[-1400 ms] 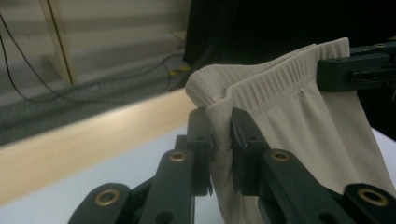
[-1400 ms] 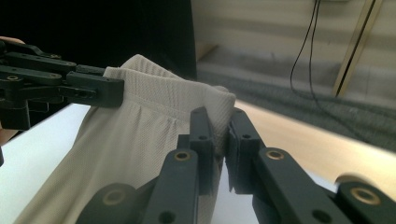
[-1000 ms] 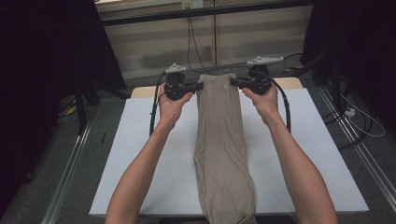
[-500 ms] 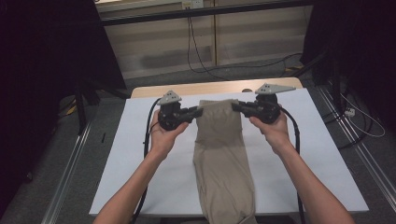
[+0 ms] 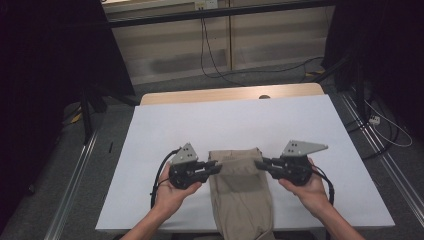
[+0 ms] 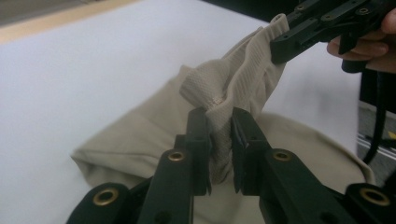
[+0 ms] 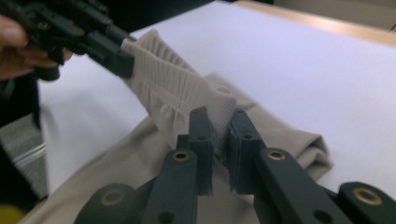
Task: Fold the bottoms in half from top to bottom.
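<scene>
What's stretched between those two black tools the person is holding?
A beige garment's ribbed hem: the left tool and the right tool each pinch one end, as both gripper views show. Below it lies the garment's folded-over part.

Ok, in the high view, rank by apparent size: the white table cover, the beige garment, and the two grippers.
1. White table cover, by far the largest.
2. Beige garment, folded, its near end cut off by the frame edge.
3. Left gripper and right gripper: they look alike, so no ranking between them.
</scene>
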Action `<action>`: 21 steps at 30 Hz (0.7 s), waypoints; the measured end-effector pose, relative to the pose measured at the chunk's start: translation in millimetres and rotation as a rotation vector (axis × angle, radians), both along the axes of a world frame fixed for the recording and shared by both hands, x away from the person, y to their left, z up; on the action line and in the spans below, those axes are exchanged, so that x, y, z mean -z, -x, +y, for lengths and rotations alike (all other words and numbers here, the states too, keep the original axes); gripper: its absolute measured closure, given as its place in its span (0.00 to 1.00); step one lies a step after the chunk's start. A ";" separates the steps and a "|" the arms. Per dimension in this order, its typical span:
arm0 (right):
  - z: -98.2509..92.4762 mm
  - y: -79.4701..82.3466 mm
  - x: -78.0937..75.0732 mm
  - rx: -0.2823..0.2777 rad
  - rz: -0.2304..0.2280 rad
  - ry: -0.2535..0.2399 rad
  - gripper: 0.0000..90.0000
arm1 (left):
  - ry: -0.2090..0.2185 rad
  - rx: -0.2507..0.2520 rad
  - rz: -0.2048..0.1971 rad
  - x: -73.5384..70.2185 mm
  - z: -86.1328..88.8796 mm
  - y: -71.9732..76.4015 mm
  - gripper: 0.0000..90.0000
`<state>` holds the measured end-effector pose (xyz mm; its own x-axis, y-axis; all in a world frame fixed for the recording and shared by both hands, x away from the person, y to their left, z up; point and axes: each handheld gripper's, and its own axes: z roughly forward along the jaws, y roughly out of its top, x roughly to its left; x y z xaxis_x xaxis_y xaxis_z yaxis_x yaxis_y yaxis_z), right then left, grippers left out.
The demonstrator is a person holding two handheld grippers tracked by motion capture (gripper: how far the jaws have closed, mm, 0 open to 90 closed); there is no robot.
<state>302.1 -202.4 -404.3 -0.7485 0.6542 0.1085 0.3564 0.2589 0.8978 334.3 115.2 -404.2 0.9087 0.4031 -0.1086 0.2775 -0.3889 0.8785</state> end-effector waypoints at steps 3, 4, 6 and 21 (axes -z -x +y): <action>1.2 15.1 11.1 -0.026 0.037 0.016 0.91 | -0.043 0.038 0.007 14.2 0.6 13.8 0.87; 2.2 19.8 14.9 -0.040 0.044 0.044 0.91 | -0.048 0.049 0.014 19.9 0.7 18.5 0.87; 2.9 29.0 22.7 -0.055 0.045 0.081 0.91 | -0.073 0.062 0.040 28.6 -0.6 28.1 0.87; 8.0 79.6 42.8 -0.104 0.133 0.153 0.63 | -0.186 0.162 0.048 41.3 -3.0 71.0 0.71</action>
<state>222.6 -194.4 -447.1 -0.7988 0.5903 0.1160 0.4331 0.4305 0.7919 263.2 112.2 -445.5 0.9587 0.2695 -0.0907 0.2379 -0.5853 0.7751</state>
